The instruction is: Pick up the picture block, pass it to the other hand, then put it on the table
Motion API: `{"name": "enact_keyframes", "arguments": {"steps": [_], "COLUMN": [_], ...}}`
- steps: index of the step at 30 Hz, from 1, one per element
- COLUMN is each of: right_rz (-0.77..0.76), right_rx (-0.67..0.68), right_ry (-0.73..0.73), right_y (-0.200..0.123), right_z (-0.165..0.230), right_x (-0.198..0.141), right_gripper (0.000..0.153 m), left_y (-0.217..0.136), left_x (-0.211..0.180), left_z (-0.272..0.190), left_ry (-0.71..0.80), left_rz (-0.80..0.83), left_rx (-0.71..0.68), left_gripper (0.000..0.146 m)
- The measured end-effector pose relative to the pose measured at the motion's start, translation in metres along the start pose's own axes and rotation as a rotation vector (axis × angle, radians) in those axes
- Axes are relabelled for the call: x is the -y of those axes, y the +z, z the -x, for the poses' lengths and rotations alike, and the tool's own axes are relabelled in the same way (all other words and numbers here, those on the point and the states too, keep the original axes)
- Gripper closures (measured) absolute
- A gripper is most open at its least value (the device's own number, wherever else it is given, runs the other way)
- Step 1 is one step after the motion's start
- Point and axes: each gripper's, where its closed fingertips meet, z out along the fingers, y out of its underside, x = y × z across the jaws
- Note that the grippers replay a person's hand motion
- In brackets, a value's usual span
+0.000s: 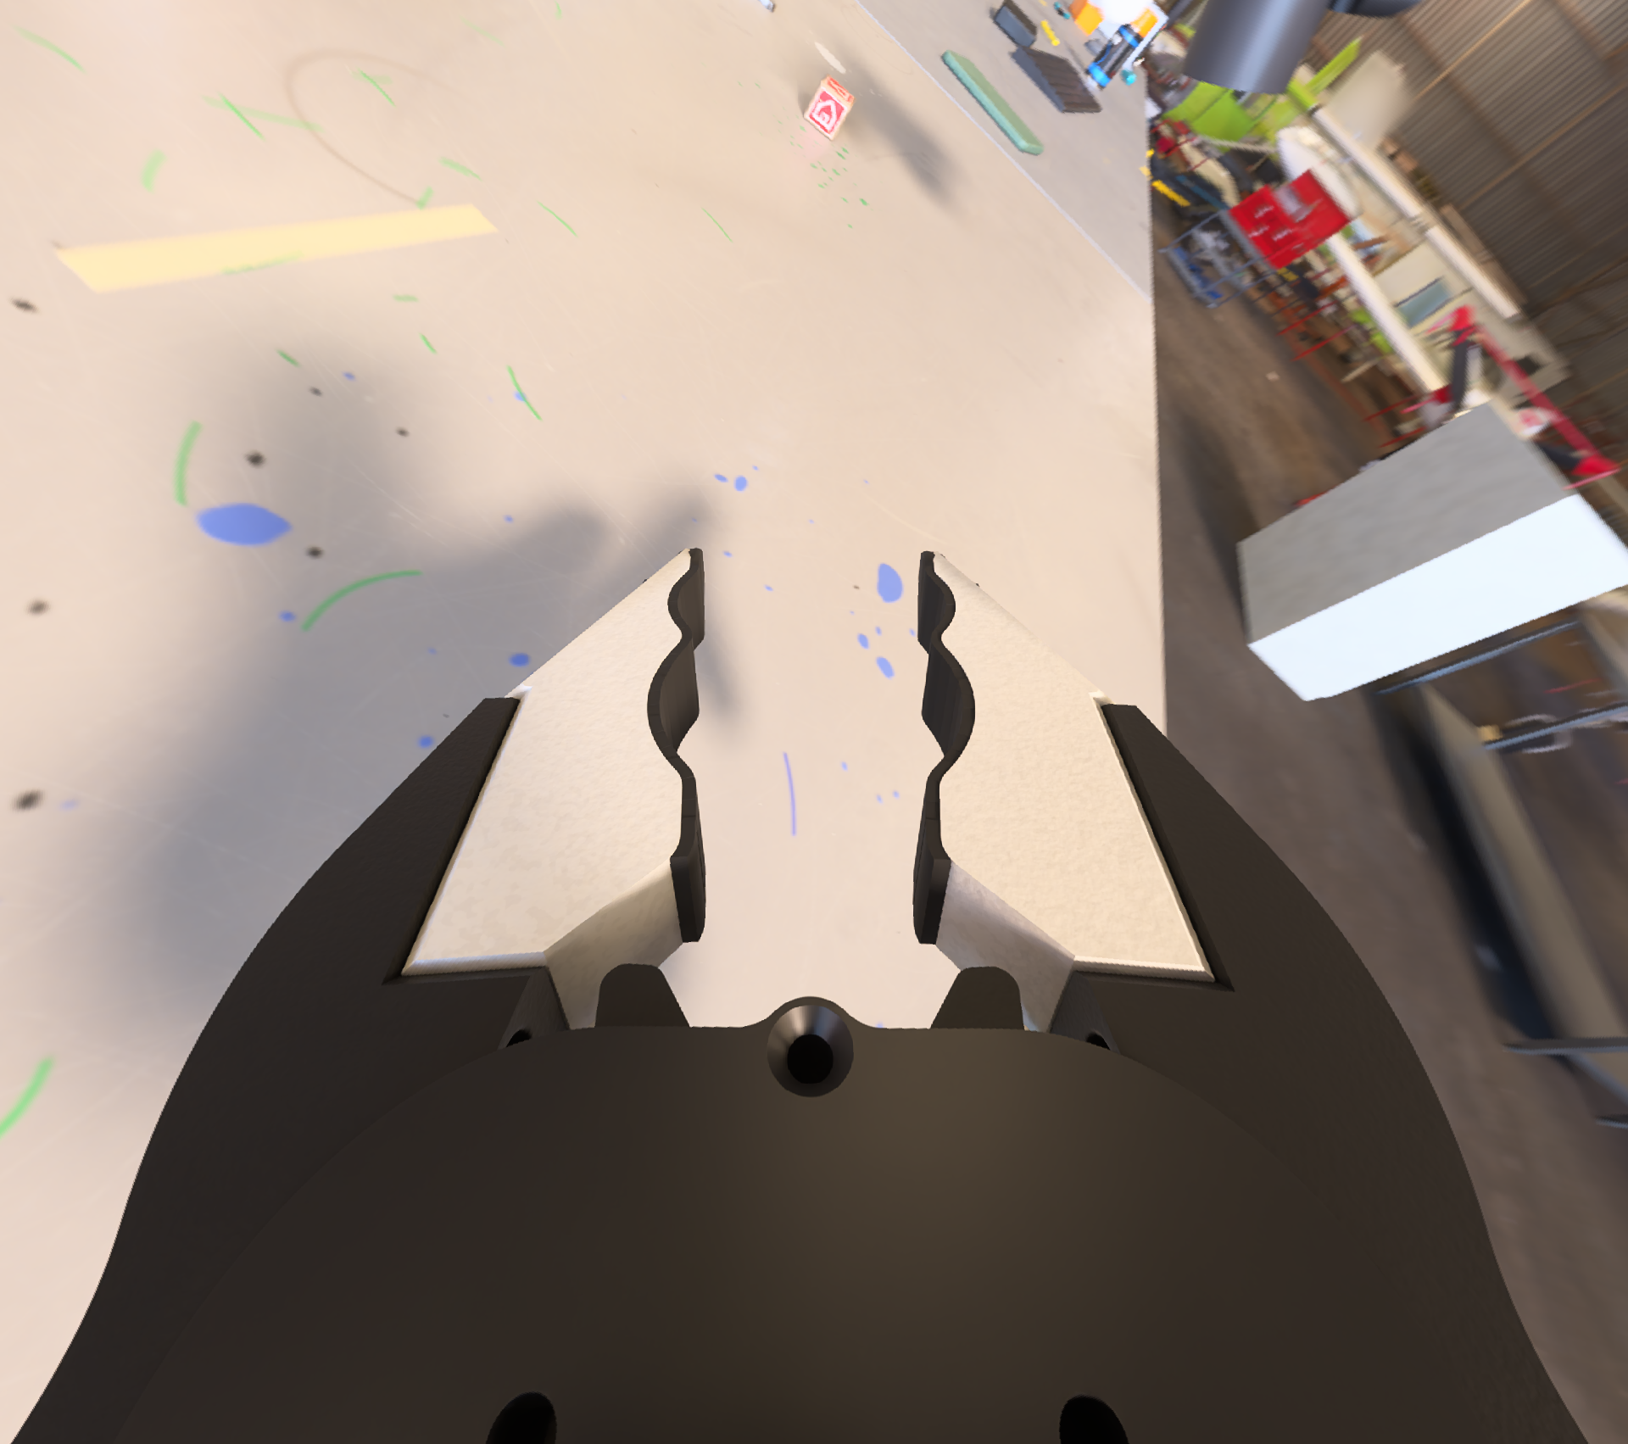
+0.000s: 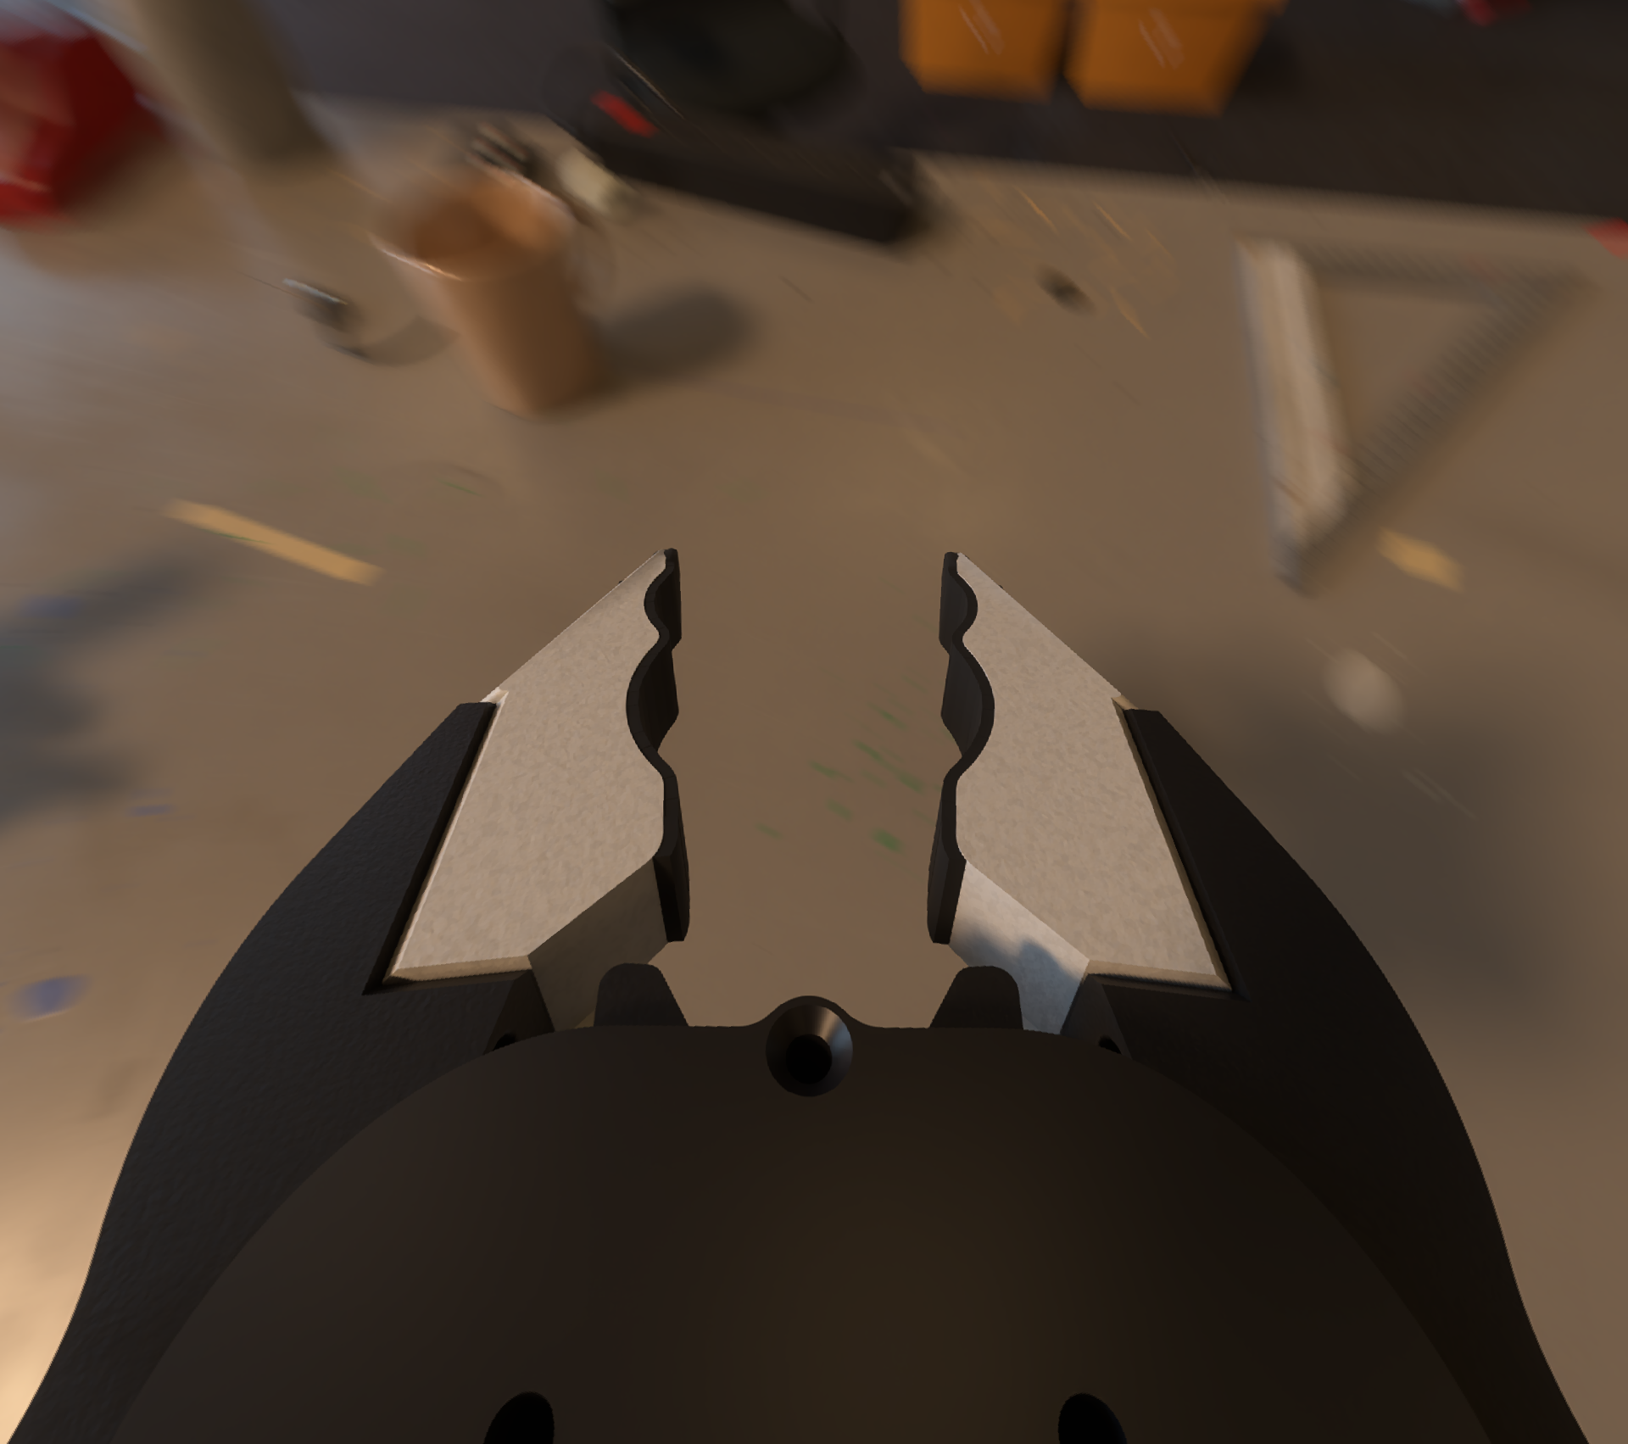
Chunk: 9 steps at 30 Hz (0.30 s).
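Your worktop (image 1: 705, 345) runs out of frame on three sides in the left wrist view; its far clutter is too small to identify. The right wrist view is smeared: two orange bins (image 2: 1088, 5) and one tan shape (image 2: 520, 292) read only roughly. Your left gripper (image 1: 810, 574) is spread, holding nothing; your right gripper (image 2: 810, 574) likewise, and it also hangs beyond the worktop's far corner. One picture block (image 1: 829, 108) sits on the worktop, well apart from both.
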Motion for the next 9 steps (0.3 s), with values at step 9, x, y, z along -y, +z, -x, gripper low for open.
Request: {"name": "enact_keyframes", "arguments": {"steps": [9], "right_rz": [-0.285], "right_rx": [0.669], "right_ry": [-0.032], "right_y": [-0.005], "right_z": [0.225], "right_x": [-0.037], "right_gripper": [0.09], "left_y": [-0.01], "left_x": [0.018], "left_z": [-0.002], "left_ry": [0.189], "left_rz": [-0.066], "left_rx": [0.123], "left_gripper": [0.097]}}
